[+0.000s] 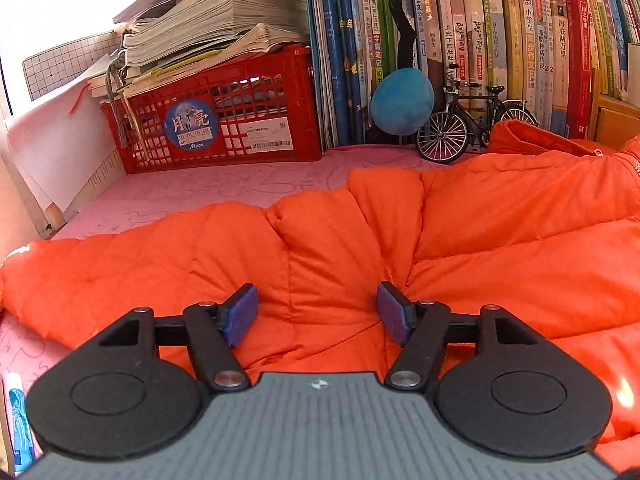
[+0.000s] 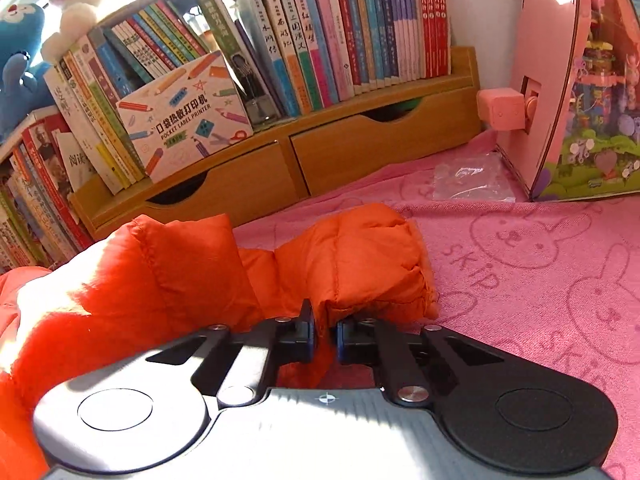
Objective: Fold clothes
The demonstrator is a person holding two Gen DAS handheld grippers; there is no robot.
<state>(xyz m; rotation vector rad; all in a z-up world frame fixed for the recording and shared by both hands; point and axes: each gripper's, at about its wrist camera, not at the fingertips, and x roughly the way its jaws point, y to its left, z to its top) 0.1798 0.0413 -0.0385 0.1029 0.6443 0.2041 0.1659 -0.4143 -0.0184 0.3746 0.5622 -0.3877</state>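
Observation:
An orange puffer jacket lies spread over the pink towel in the left wrist view. My left gripper hovers low over its quilted body, blue pads standing wide apart with padded fabric lying between them, not pinched. In the right wrist view the jacket's sleeve lies bunched on the towel, cuff end toward the right. My right gripper is shut on a thin fold of orange fabric at the sleeve's near edge.
Behind the jacket stand a red crate under stacked papers, a row of books, a blue plush ball and a model bicycle. On the right side are a wooden drawer shelf, a pink toy box and a plastic bag.

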